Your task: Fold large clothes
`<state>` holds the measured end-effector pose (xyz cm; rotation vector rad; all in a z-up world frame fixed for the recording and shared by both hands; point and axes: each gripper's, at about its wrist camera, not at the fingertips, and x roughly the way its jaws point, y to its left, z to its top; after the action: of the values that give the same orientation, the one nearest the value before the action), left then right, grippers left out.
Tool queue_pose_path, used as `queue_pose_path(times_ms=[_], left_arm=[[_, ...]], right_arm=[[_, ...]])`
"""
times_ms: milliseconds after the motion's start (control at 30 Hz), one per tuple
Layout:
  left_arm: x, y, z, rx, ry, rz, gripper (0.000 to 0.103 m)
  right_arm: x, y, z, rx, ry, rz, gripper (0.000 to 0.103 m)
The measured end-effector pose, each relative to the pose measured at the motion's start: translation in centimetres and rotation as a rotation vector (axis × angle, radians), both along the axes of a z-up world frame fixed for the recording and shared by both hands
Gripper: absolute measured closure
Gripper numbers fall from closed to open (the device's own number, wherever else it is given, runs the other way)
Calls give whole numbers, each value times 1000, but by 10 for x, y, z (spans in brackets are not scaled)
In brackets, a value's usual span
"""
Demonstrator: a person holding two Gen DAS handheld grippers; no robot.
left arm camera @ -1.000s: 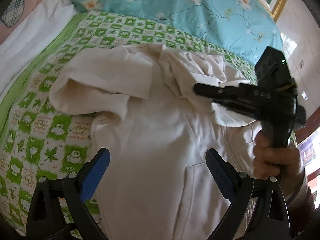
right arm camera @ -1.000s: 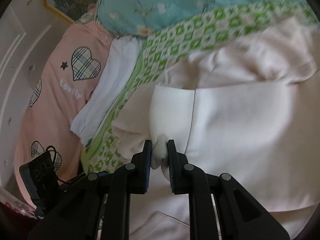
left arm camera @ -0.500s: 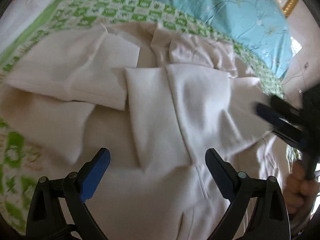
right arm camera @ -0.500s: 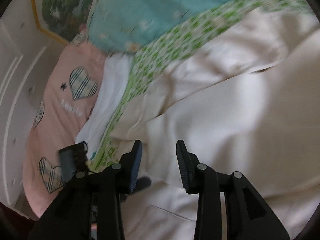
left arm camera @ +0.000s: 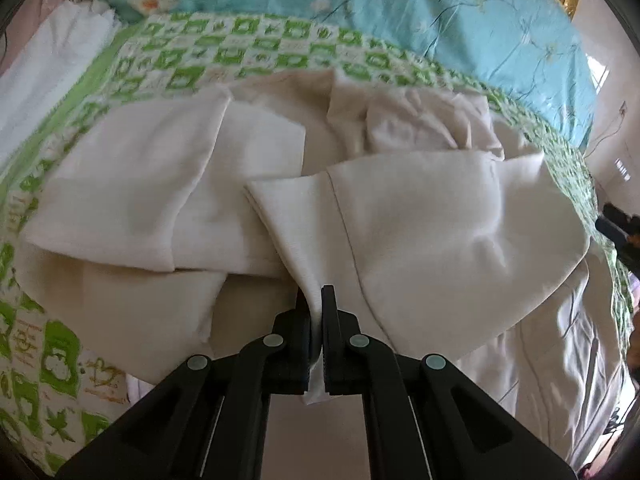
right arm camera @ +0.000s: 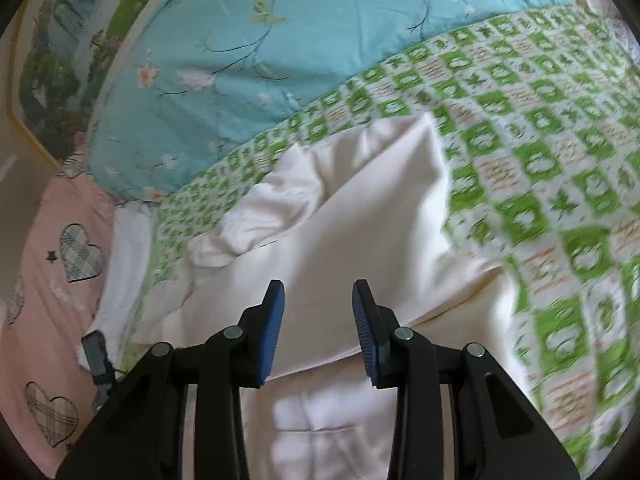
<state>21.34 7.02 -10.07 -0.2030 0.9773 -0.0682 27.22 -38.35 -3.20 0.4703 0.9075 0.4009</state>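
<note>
On the left, our left gripper [left arm camera: 315,312] has just snapped closed and now pinches the cuff of the right-hand sleeve [left arm camera: 420,240], which half a second ago lay untouched between wide-open jaws. The cream hoodie [left arm camera: 260,412] lies spread on the green checked bedsheet [left arm camera: 224,52], its other sleeve [left arm camera: 152,196] already folded across the chest, the hood [left arm camera: 416,120] bunched at the top. On the right, our right gripper [right arm camera: 318,312] has let that sleeve go; its jaws stand parted with nothing between them, and it has swung out to the hoodie's edge over the bedsheet. We judge the sleeve has passed from hand to hand, so the left can now settle it flat.
</note>
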Motion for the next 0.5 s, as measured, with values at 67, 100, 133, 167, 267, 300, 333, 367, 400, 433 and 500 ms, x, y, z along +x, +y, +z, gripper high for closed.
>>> queue_pose_path(times_ms=[67,100,133,167,267,300,333,367,400,433,500], left_arm=[[0,0,1,-14,-4,-8,101],[-1,0,1,-18,-2,-11,100],[0,-1,1,-19,1,-13,100],[1,-2,0,-16,4,-13,100],[0,0,-1,-24,6,-16,100],[-2,1,-2,-29,7,-16,100],[-3,2,-3,-33,8,-17,100],[-2,2,-3,-32,9,-20,100],[-3,1,-3,-27,8,-23,100],[-2,0,-3,-23,7,-25,100],[-2,0,-3,-16,7,-29,100]], right_arm=[[10,8,1,-5,-1,29,66],[17,19,2,-2,-1,60,61],[22,30,3,-4,-3,83,48],[30,45,3,-7,-10,111,44],[49,91,0,5,-19,200,40],[59,112,-4,-2,-10,242,40],[66,128,-7,-19,-5,269,39],[72,145,-10,-47,-4,292,38],[79,164,-14,-98,-4,322,36],[85,177,-19,-138,-5,342,33],[96,203,-34,-214,25,380,33]])
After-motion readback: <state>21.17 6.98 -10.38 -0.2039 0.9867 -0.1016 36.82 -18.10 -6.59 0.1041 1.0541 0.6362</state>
